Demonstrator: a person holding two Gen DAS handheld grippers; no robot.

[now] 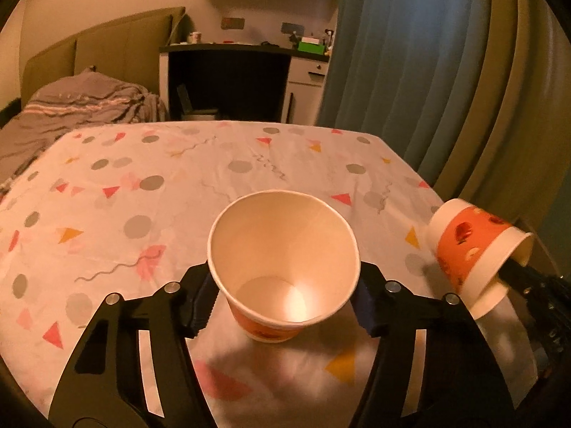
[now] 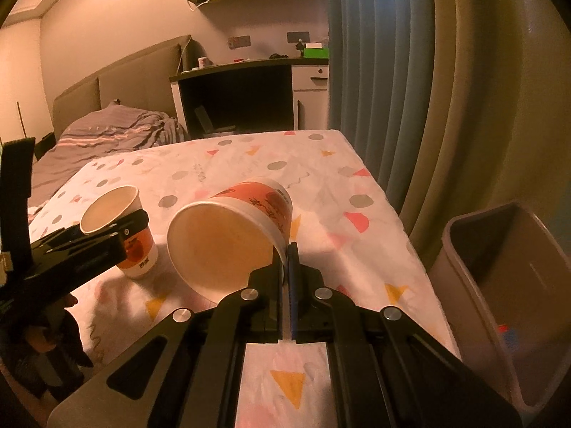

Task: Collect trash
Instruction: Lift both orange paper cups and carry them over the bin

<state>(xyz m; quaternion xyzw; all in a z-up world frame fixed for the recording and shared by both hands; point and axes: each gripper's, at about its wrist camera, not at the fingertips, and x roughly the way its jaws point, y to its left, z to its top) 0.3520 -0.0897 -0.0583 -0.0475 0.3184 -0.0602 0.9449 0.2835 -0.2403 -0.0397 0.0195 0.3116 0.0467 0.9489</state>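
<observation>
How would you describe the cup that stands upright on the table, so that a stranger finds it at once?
Start at the table with the confetti-patterned cloth, in front of the bed. Near its front edge the upright paper cup stands between the fingers of the left gripper. Unlike the tilted cup, pinched by its rim in the right gripper, it stands on its base, mouth up.

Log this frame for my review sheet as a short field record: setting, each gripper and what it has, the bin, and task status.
setting: table under a patterned cloth, in a bedroom
left gripper: straddles the upright paper cup; contact unclear
right gripper: shut on the rim of the tilted cup, lifted off the table
bin: grey, open, past the table's right edge
status: neither cup in the bin yet
</observation>
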